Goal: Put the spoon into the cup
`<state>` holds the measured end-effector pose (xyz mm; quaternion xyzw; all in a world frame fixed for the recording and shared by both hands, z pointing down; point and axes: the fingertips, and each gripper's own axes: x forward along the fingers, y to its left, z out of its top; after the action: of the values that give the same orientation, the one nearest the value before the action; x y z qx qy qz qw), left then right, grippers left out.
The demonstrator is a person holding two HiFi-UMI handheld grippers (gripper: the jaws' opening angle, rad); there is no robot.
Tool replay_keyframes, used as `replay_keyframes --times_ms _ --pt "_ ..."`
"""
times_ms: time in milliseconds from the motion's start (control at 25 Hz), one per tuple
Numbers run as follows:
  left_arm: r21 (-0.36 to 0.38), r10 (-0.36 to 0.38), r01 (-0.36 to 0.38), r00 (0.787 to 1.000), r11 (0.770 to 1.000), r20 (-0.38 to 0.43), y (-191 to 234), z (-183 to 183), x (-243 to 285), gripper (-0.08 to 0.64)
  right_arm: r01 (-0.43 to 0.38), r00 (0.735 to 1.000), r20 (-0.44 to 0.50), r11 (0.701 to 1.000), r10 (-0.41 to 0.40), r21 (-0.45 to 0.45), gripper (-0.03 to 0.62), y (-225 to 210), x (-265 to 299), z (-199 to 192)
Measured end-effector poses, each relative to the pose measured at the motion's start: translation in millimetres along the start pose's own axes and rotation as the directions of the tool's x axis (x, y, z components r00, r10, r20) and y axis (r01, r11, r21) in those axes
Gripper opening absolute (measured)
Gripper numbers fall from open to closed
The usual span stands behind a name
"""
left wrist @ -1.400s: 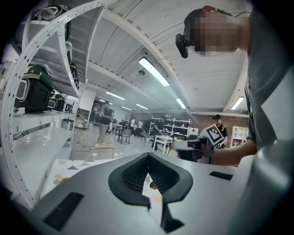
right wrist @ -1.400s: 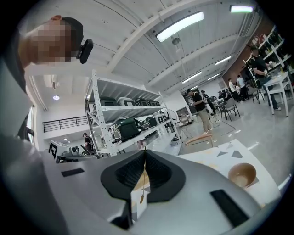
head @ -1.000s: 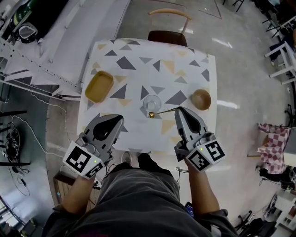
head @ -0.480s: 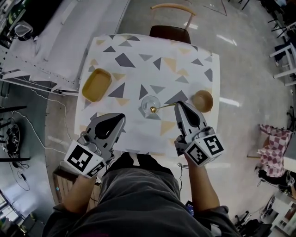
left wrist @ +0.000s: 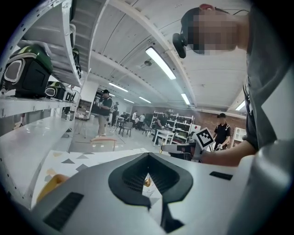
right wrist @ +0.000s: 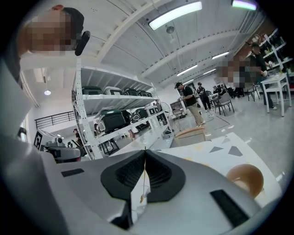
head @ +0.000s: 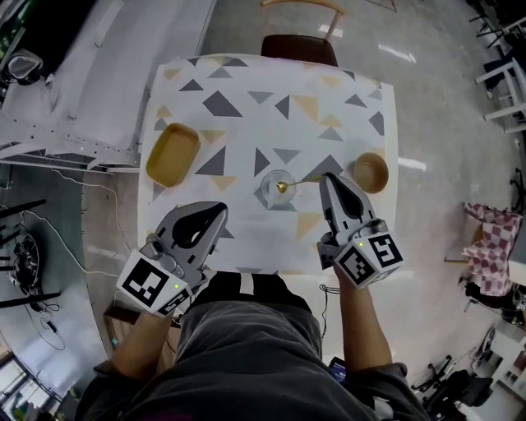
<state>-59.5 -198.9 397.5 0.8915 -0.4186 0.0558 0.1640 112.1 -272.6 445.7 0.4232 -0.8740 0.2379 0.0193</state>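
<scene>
Nearest, at the front edge of the desk (head: 263, 242): left gripper (head: 219, 210), jaws together on nothing, well apart from the cup. Gives no steadying from there.

Just beyond, right gripper (head: 327, 178): clamped on the far end of the thin handle of the spoon (head: 300, 181). Holds it nearly level, gold scoop end over the mouth of the cup (head: 269, 194). Cannot tell whether above the rim or already dipped inside.

Looks like the last step, and a ticklish one. By judgement:
- Could tip off the rim onto the desk if released this flat, with most of the length outside the cup. Probably calls for lifting the handle first to drop the scoop end to the bottom.
- Could slide or topple the light, unheld cup through a sideways push on the rim.
- Could swivel between the jaws, pinched so near the end.

Around the cup: white desk, grey and tan triangles. Yellow dish (head: 173, 153) well off to the left. Brown bowl (head: 371, 172) just beside the right gripper, open to a nudge on a wide swing. Past the far edge, a chair (head: 300, 48) pushed in.

Farther out: pale glossy floor (head: 444, 107), metal shelving (right wrist: 117, 121) with bags, strip lights (right wrist: 174, 13) overhead, other tables and a few people far off.
</scene>
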Motion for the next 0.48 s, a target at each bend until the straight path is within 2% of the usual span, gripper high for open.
replay_keyframes --times_ms 200,480 --pt "-0.006 -0.055 0.055 0.998 0.998 -0.03 12 -12 3 0.014 0.057 0.998 -0.027 0.998 -0.057 0.0 0.023 -6 10 -21" --pt "-0.016 -0.081 0.081 0.995 0.997 -0.054 27 -26 -2 0.014 0.097 0.994 -0.049 0.995 -0.097 0.002 0.023 -5 25 -46"
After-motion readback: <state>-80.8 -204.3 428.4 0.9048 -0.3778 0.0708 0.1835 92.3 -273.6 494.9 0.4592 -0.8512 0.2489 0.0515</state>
